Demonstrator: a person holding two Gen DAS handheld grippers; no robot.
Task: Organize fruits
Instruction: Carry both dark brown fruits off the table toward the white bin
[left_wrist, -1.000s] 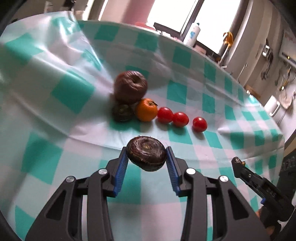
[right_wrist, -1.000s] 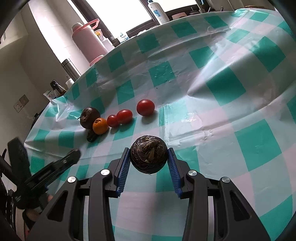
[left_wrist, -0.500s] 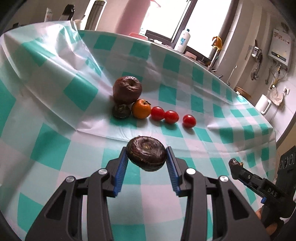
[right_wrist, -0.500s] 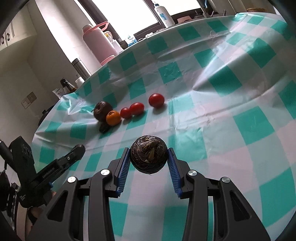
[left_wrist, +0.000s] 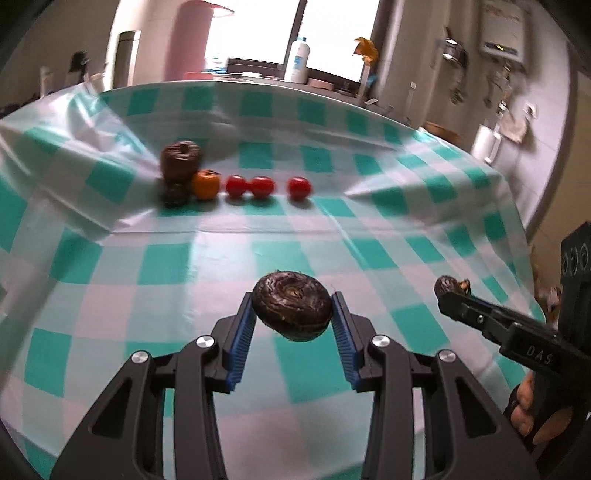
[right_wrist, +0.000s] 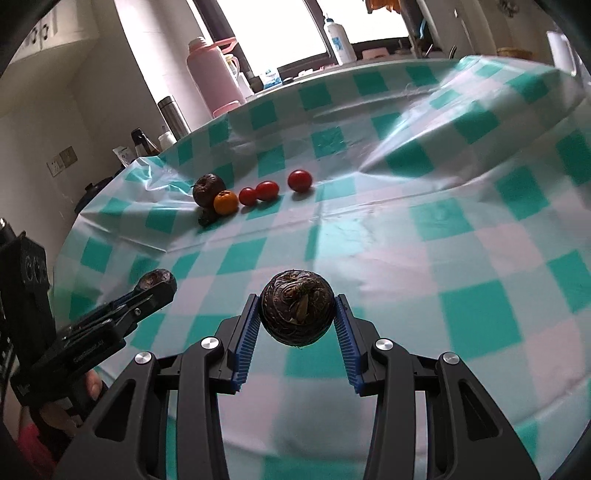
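My left gripper (left_wrist: 291, 314) is shut on a flat dark brown bulb (left_wrist: 291, 305), held above the checked tablecloth (left_wrist: 221, 266). My right gripper (right_wrist: 297, 314) is shut on a rounder dark brown bulb (right_wrist: 297, 307). Each gripper shows in the other's view, the right one (left_wrist: 452, 290) at the right edge and the left one (right_wrist: 157, 282) at the left. Far back lies a row: a big wrinkled brown fruit (left_wrist: 181, 159), a small dark fruit (left_wrist: 174, 194), an orange fruit (left_wrist: 205, 184) and three red tomatoes (left_wrist: 262, 185). The row also shows in the right wrist view (right_wrist: 226, 202).
The cloth has raised folds at the back left (left_wrist: 92, 147) and back right (right_wrist: 424, 122). A pink thermos (right_wrist: 214, 79), a steel flask (right_wrist: 173, 116) and a white bottle (left_wrist: 298, 61) stand behind the table by the window.
Both grippers have drawn back from the fruit row and risen, each still holding its bulb. The row now looks smaller and farther. Each gripper shows more in the other's view.
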